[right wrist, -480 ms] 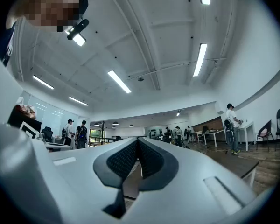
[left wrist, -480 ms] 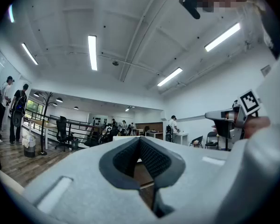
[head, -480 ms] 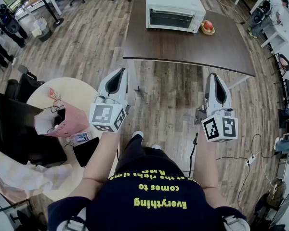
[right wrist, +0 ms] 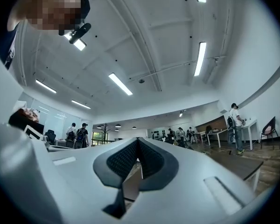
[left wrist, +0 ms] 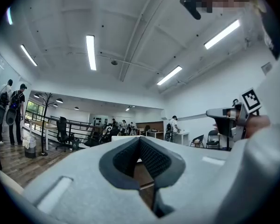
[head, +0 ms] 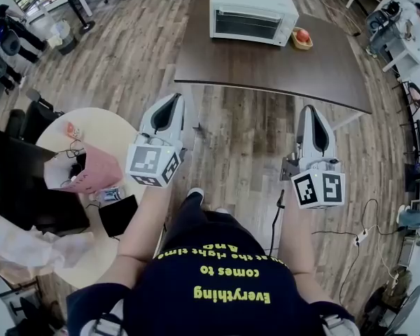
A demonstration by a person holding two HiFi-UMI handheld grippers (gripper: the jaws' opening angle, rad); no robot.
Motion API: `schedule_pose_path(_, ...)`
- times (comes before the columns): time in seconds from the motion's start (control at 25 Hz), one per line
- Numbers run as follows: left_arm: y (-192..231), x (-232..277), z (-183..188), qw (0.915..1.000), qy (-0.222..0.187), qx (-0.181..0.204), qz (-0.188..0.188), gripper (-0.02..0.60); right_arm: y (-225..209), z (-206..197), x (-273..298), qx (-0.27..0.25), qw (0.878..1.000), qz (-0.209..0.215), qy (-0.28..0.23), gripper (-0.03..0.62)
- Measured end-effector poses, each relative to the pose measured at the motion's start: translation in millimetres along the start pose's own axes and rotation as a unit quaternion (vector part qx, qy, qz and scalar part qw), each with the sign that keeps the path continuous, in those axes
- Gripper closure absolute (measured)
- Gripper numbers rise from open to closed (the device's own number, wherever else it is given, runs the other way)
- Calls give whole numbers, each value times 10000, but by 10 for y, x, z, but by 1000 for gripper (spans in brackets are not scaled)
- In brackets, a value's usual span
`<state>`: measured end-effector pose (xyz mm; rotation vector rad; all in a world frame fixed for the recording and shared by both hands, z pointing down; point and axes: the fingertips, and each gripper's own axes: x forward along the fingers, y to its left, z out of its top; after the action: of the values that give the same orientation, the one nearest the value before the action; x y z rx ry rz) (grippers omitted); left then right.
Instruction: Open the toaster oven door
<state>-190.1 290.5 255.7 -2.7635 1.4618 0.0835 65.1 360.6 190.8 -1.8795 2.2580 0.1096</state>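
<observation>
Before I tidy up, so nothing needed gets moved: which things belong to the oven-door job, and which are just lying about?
Job: toaster oven, door, left claw, right claw.
Lying about: fruit bowl, pink bag, round table.

White toaster oven (head: 253, 12), upright at the far end of the dark bench (head: 266, 68). Its glass door (head: 246, 24) is shut. It stands well beyond the left claw (head: 173, 100) and right claw (head: 310, 110), between them.

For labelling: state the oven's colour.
The oven is white; head view shows it best.
</observation>
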Motion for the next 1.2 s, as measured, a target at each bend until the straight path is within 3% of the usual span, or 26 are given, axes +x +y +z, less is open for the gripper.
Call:
schedule_pose_path(0.36,-13,191,-92,9994,154,-54,291,579,-236,-294,185,132,9994,153,286,577)
schedule_pose_path(0.52,123,454,-181,9993,204,-69,308,517,-297,-437,455,183,9989,200,370,494)
schedule_pose_path(0.76,442,1049,-213,9995,205,-60,248,425,-404,-573,1026,139,9988,172,427,461)
schedule_pose_path(1.2,1184,2060,-145,9999,96,85,-99,350,-459,-762,2216,75,9993,-29,374,393)
